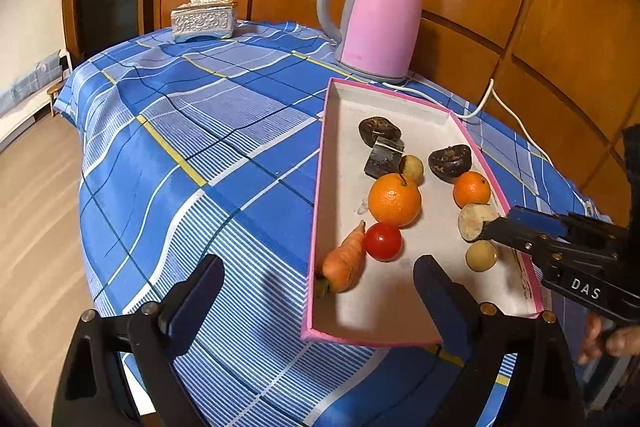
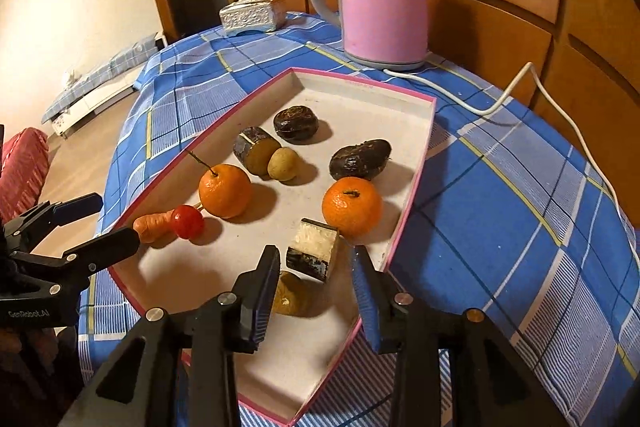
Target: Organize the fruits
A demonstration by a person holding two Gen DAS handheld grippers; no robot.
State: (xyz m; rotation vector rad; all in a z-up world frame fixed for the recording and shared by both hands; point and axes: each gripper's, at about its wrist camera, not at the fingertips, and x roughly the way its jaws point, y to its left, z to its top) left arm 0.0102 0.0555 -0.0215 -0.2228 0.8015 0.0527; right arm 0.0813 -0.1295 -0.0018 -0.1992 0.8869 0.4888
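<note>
In the tray [image 2: 412, 183], a cut stem piece [image 2: 314, 251] is framed by wide-open right tongs [image 2: 316, 291]; closing is needed next. Left tongs [image 1: 320, 303] are held open.

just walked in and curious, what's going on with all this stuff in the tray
A person with a handheld gripper in each hand is sorting produce in a pink-edged tray on a blue plaid table. The right gripper is open, its fingers on either side of a cut dark-skinned chunk near the tray's edge, not yet closed. The left gripper is open above the tray's near end, beside the carrot and tomato.
</note>
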